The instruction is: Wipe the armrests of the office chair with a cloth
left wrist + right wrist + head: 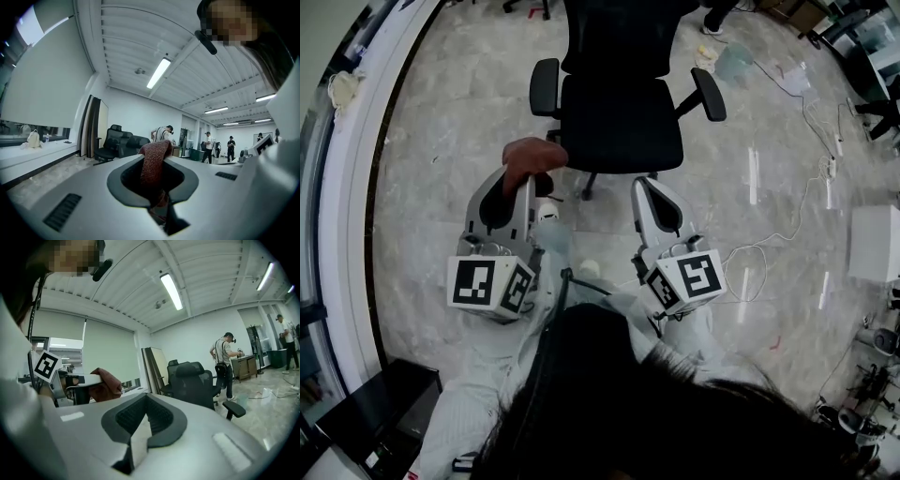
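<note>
Left tool grips the cloth; right tool closed, empty. Pushing on an armrest could roll the chair away or drag the cloth loose.

**Cloth gripped, chair in front**

The reddish-brown cloth, coarse and bunched, is pinched between the jaws of the left gripper, its loose end humped over their tips. Just beyond it stands the black office chair, seat front toward the person, its two dark padded armrests well apart from the cloth
</note>
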